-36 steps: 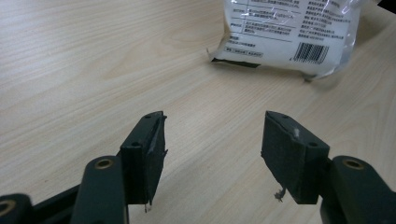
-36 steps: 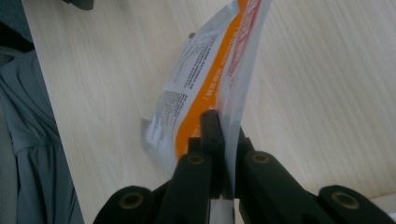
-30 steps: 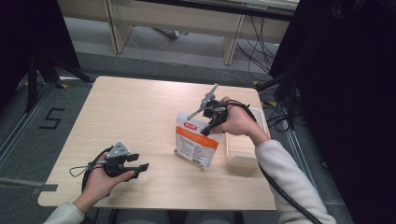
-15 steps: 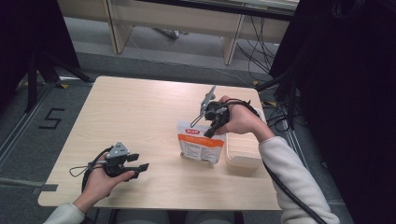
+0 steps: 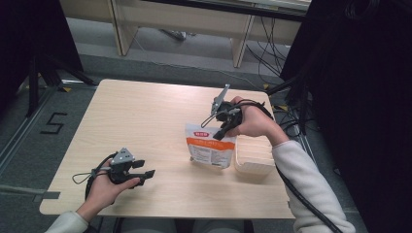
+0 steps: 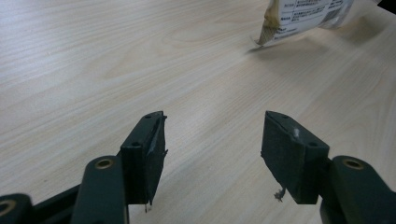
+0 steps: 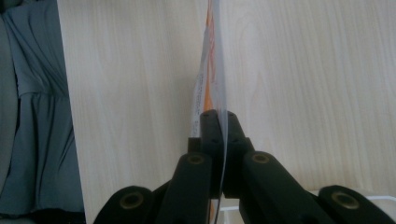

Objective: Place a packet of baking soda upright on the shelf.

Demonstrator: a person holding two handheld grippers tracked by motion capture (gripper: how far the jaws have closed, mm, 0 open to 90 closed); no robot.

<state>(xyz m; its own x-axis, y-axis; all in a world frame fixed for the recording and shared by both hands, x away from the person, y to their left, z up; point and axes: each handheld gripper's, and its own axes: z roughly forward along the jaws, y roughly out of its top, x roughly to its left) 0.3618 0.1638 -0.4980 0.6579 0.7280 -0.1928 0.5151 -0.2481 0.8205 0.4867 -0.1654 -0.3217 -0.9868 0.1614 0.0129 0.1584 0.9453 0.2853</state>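
An orange-and-white pouch (image 5: 210,149) hangs by its top edge from my right gripper (image 5: 221,132), which is shut on it. In the right gripper view the pouch (image 7: 212,70) runs edge-on up from the shut gripper (image 7: 215,119). Its lower corner (image 6: 275,28) hovers just over the wooden table (image 5: 145,116), with a shadow under it. My left gripper (image 5: 145,168) rests near the table's front left in a hand. It stands open (image 6: 212,140) with nothing between its fingers, pointing towards the pouch.
A white ribbed box (image 5: 252,155) stands on the table right beside the pouch, under the right hand. Cables hang off the table's right edge. A shelf frame (image 5: 184,19) stands on the floor beyond the far edge.
The pouch hung tilted a second ago; now it hangs squarer and sits slightly nearer the white box. The left hand and its gripper have kept still.
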